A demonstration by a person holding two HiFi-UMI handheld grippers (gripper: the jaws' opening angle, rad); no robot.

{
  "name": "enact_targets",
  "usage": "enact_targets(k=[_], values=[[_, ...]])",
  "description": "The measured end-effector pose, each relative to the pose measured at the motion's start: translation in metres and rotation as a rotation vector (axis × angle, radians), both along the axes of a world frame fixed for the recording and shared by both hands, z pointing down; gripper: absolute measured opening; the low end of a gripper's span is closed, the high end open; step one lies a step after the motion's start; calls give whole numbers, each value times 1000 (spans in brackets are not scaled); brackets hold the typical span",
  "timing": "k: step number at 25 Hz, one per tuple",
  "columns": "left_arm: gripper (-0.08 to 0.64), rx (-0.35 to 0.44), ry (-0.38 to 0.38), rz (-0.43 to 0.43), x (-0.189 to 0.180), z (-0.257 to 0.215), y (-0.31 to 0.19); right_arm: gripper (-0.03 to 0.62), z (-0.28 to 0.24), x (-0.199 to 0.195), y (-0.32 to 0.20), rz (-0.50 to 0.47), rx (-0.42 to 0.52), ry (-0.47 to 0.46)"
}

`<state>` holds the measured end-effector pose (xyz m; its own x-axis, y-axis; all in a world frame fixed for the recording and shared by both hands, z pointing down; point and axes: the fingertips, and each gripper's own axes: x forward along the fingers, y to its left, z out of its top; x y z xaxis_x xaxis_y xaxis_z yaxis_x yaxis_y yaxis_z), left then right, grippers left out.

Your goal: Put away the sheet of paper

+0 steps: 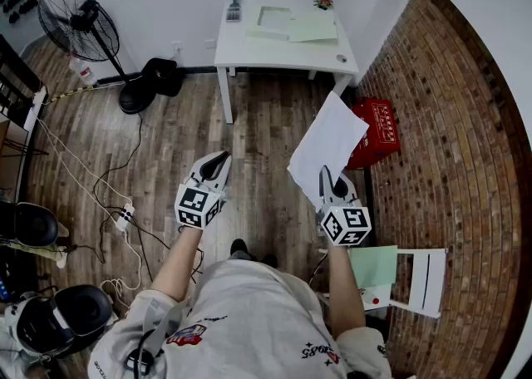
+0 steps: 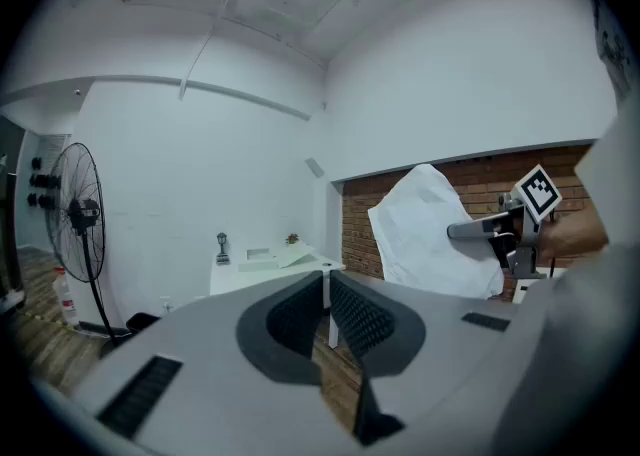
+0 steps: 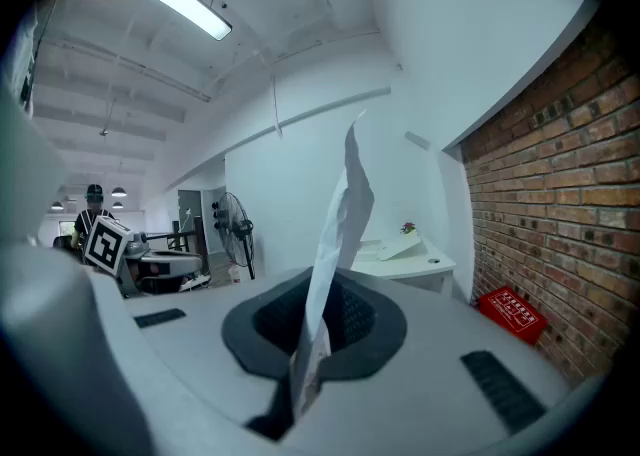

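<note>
Right gripper (image 1: 326, 176) has its jaws clamped on the near edge of the sheet of paper (image 1: 332, 140). The sheet is held up in the air over the wood floor (image 1: 266, 120), touching nothing else. Left gripper (image 1: 219, 161) is beside it, jaws pressed together and empty. Just past the paper sits a red crate (image 1: 378, 130) against the brick wall (image 1: 449, 145). Further back is a white surface (image 1: 249, 51) with pale green sheets (image 1: 312, 27) on it, and a fan (image 1: 79, 24) off to the left.
</note>
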<state>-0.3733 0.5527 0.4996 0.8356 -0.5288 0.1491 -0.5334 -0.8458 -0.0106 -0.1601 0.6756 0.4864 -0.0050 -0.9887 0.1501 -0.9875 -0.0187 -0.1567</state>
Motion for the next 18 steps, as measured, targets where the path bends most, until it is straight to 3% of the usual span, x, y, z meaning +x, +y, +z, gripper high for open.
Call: enact_targets(k=[18], values=[[34, 11, 2, 30, -2, 1, -51, -3, 7, 2, -50, 36, 0, -26]])
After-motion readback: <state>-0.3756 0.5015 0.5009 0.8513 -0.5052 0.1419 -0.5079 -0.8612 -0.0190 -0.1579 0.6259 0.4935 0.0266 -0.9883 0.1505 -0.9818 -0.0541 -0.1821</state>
